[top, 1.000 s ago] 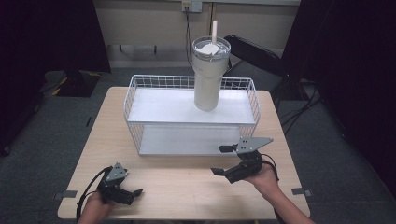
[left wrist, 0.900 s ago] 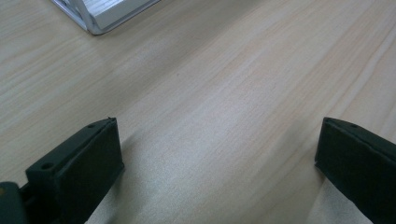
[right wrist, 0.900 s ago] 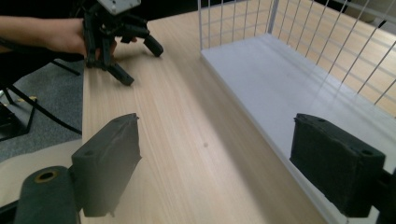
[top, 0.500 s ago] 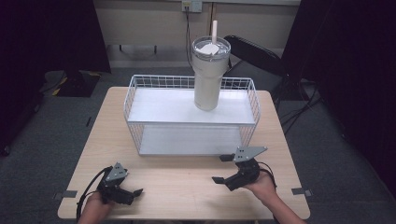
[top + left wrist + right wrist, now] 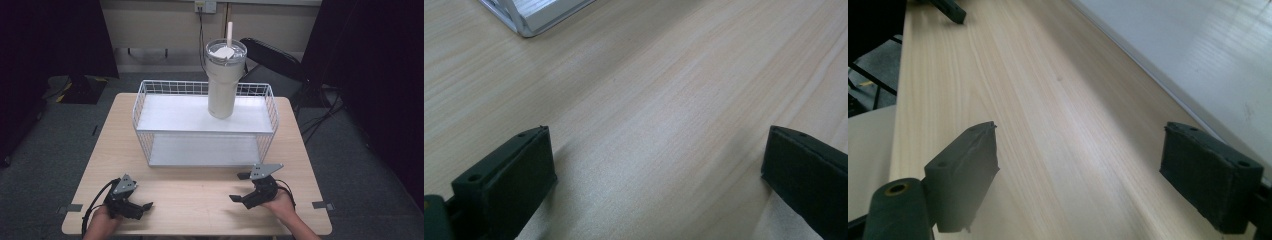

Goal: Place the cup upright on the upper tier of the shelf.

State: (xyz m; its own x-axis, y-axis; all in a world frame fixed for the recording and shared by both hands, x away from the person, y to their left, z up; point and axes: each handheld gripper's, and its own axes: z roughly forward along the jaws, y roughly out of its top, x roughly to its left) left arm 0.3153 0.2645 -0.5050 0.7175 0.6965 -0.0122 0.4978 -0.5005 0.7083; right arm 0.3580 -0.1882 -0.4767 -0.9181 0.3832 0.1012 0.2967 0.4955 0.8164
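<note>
A tall cream tumbler [image 5: 223, 80] with a lid and straw stands upright on the top shelf of a white wire rack [image 5: 150, 131] at the middle of the wooden table [image 5: 200, 192]. My left gripper [image 5: 142, 207] rests at the table's front left, open, with bare wood between its jaws [image 5: 659, 145]. My right gripper [image 5: 240, 187] sits at the front right, open wide, jaws pointing left along the table [image 5: 1078, 145]. Nothing is held by either. The rack's lower shelf edge [image 5: 1168, 80] runs to the right of the right gripper.
A corner of the rack's base [image 5: 531, 17] lies ahead of the left gripper. The left gripper's tip [image 5: 950, 10] appears far off in the right gripper view. A black chair [image 5: 272, 57] stands behind the table. Dark curtains flank the room.
My right gripper has drawn back toward the table's front edge and lowered onto the wood. The left gripper has stayed put.
</note>
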